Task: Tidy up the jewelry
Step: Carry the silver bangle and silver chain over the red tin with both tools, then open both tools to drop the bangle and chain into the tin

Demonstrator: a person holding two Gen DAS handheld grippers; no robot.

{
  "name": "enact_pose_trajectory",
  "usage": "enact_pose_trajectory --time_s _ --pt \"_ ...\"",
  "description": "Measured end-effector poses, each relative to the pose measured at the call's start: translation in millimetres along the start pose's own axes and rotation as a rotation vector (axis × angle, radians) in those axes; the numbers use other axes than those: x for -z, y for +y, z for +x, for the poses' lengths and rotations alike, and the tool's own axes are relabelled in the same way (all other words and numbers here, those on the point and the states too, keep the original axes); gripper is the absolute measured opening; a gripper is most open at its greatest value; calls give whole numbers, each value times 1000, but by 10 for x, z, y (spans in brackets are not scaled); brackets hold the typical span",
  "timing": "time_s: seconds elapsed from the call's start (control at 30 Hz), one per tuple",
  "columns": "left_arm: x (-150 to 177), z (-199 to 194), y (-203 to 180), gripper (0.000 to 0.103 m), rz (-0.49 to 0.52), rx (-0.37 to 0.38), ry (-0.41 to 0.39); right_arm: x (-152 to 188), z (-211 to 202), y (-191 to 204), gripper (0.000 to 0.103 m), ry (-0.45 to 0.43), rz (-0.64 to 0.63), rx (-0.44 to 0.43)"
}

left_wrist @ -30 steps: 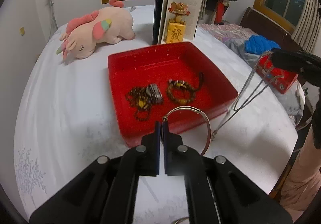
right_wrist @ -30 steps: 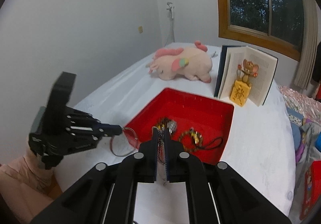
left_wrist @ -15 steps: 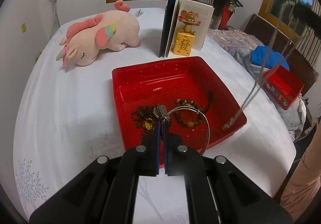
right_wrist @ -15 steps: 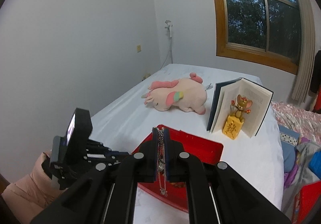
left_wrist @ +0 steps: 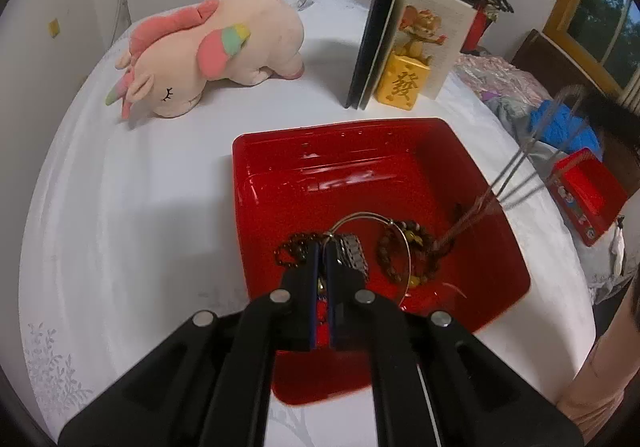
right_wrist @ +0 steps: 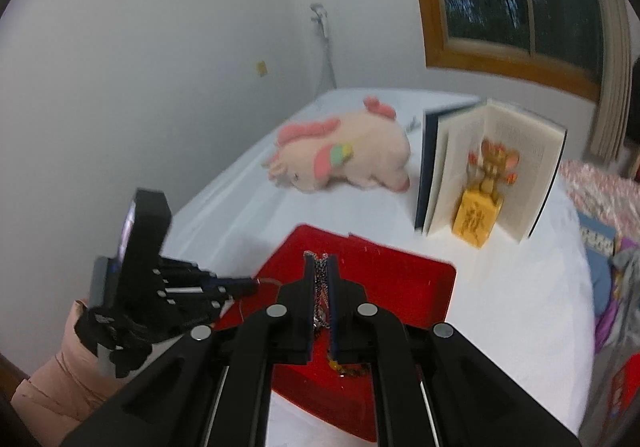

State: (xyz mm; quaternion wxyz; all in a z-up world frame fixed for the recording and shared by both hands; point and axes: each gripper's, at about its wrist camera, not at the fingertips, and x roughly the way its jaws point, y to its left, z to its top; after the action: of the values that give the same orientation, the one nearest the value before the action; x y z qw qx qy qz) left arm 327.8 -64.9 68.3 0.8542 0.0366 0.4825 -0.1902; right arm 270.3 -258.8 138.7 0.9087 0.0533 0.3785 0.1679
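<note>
A red tray (left_wrist: pixel 340 129) lies on the white cloth with a dark bead chain (left_wrist: pixel 286 251), a metal link bracelet (left_wrist: pixel 354 253) and a wooden bead bracelet (left_wrist: pixel 390 259) in it. My left gripper (left_wrist: pixel 322 247) is shut on a thin silver bangle (left_wrist: pixel 405 243), which hangs over those pieces. My right gripper (right_wrist: pixel 321 259) is shut on a silver chain necklace (right_wrist: pixel 320 287). In the left wrist view the necklace (left_wrist: pixel 516 167) slants down from the upper right, and its lower end dips into the tray's right half. The right wrist view shows the left gripper (right_wrist: pixel 252 285) at the tray's (right_wrist: pixel 400 267) left rim.
Behind the tray lie a pink plush unicorn (left_wrist: pixel 208 51) and an open book (left_wrist: pixel 400 47) with a mouse figurine on a golden block (left_wrist: pixel 404 83). A small red box (left_wrist: pixel 584 195) and blue cloth (left_wrist: pixel 560 127) sit off the right side. A person's arm (left_wrist: pixel 592 399) is at bottom right.
Both grippers moved in over the tray. The bangle went from the tray's near rim to above the jewelry inside. The necklace's end swung from outside the tray's right edge into it.
</note>
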Motion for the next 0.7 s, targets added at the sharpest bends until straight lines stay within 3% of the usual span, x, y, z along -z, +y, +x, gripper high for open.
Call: enact_pose_trajectory --time_s 0.17,0.53,0.7 --pt "-88 236 23 2 -15 -10 44 189 372 -124 5 82 26 -5" --pt "-257 571 50 3 -33 -21 85 243 794 -222 6 157 47 10" --pt "-274 687 84 3 -44 -20 105 358 889 -173 6 194 34 -31"
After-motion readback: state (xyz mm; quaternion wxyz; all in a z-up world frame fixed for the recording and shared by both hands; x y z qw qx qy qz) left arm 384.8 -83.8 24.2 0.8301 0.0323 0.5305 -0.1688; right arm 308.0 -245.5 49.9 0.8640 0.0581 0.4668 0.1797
